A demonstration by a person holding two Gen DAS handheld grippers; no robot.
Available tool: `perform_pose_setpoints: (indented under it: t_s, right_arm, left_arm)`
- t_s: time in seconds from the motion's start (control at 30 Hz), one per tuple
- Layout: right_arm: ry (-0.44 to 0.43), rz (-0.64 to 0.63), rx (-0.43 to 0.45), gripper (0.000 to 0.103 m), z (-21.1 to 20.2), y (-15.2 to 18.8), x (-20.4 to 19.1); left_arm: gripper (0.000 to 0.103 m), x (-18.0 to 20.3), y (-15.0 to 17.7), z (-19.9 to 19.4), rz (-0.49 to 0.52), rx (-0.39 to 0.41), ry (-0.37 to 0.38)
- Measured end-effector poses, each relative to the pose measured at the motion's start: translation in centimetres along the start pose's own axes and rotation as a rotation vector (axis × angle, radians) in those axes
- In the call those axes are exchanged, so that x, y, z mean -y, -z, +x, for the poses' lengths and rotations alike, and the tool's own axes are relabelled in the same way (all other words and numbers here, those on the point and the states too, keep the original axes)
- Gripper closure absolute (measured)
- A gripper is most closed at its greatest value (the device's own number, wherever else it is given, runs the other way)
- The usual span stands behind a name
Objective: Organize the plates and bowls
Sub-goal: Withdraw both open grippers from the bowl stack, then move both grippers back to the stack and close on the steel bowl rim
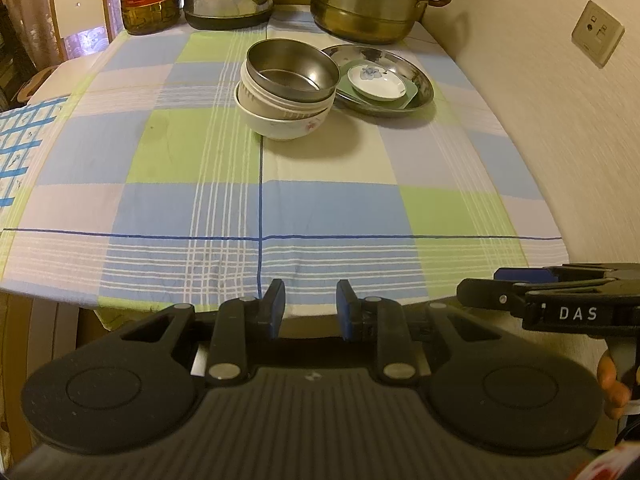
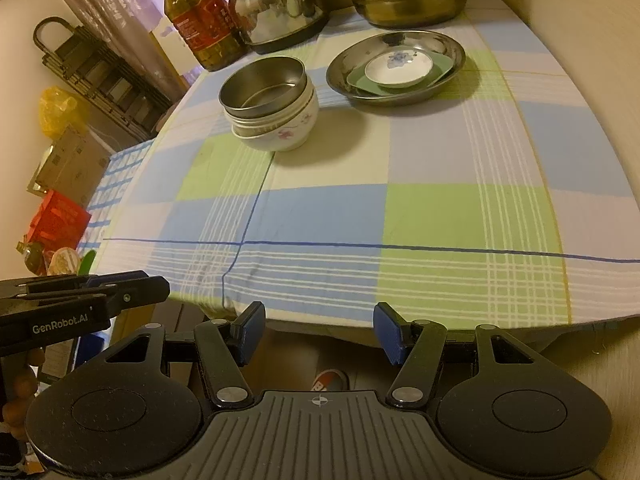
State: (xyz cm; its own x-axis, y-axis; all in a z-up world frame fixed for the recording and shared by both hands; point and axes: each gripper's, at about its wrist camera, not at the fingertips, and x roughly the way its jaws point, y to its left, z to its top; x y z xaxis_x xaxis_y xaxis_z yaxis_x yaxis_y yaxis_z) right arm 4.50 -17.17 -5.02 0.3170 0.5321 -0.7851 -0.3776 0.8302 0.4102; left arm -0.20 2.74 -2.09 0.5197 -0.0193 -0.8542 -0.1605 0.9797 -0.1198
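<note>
At the bottom of each wrist view, nearest the lens, a hand-held gripper hangs over the counter's front edge. The left hand-held gripper (image 1: 310,306) has its jaws parted narrowly around nothing. The right hand-held gripper (image 2: 319,332) is released wider, also bare. Neither touches the checked cloth (image 1: 328,208). Farther up, mid-frame, the bowl stack (image 1: 286,88) sits nested, metal bowl on top, to save room. Just right of it, the steel plate (image 1: 424,96) carries a green dish and a small white saucer (image 1: 376,80), sorted by size. It looks finished. Along the top edge stand an oil bottle (image 2: 200,20), a kettle (image 2: 280,4) and a steamer pot (image 1: 368,4).
</note>
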Motion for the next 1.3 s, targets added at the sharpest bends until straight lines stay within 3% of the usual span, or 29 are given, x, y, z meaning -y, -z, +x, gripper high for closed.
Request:
perform_pose_setpoints:
  t_s: [0.33,0.57,0.83,1.07,1.3]
  right_arm:
    - [0.004,0.025,-0.005,0.043,0.2,-0.1,1.1]
    - [0.023,0.051,0.006,0.043,1.0,-1.2,1.7]
    - [0.02,0.112,0.119,0.043,2.0,-4.7,1.7]
    - [-0.028,0.178,0.235,0.044,4.0,-8.8,1.0]
    - [-0.075,0.226,0.333,0.089,7.5,-12.9,0.1]
  left_arm:
    - [0.079,-0.4,0.4,0.3,-0.027,-0.005,-0.027]
    - [0.079,-2.2,-1.0,0.5,-0.052,0.028,-0.037]
    - [0.079,-5.1,-6.1,1.9,-0.043,0.115,-0.063]
    - [0.079,-7.0,-12.2,4.5,-0.009,0.168,-0.032]
    - [0.079,-8.2,-17.7,7.5,0.053,0.184,0.007]
